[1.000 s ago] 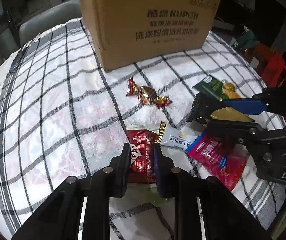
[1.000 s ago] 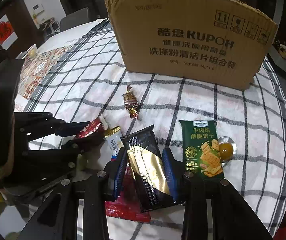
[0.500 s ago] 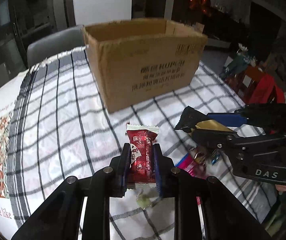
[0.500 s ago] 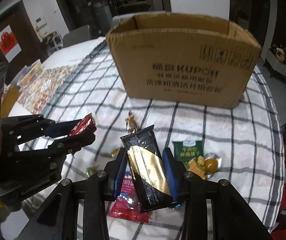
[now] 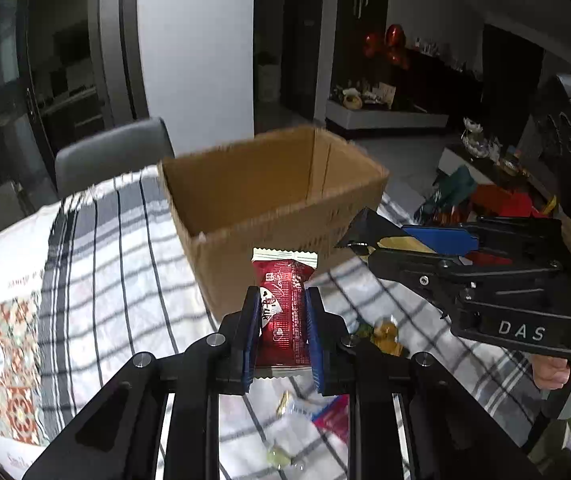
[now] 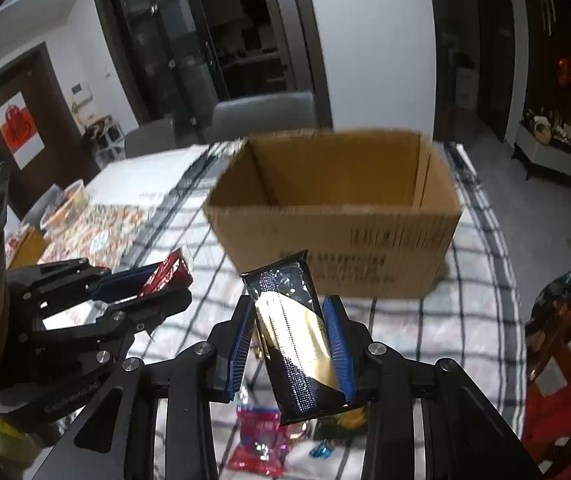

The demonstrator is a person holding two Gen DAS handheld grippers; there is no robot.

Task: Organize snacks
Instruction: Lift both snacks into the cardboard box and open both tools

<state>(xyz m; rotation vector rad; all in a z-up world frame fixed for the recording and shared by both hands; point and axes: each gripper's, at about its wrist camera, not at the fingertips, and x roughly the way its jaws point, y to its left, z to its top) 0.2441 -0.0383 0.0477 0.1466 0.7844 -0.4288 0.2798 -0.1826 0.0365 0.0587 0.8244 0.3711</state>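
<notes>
above the table [image 5: 97, 264], both held packets face the box's open rim [image 5: 245, 152].

Black left gripper [image 5: 281, 322], blue ribbed fingers [image 5: 250, 332], silver screws, right gripper [image 6: 291, 334] lettered DAS

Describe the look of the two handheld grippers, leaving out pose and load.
Both the left gripper and the right gripper are matte black linkage frames with silver pivot screws and ribbed blue finger pads. White letters "DAS" mark the right one's side.
</notes>
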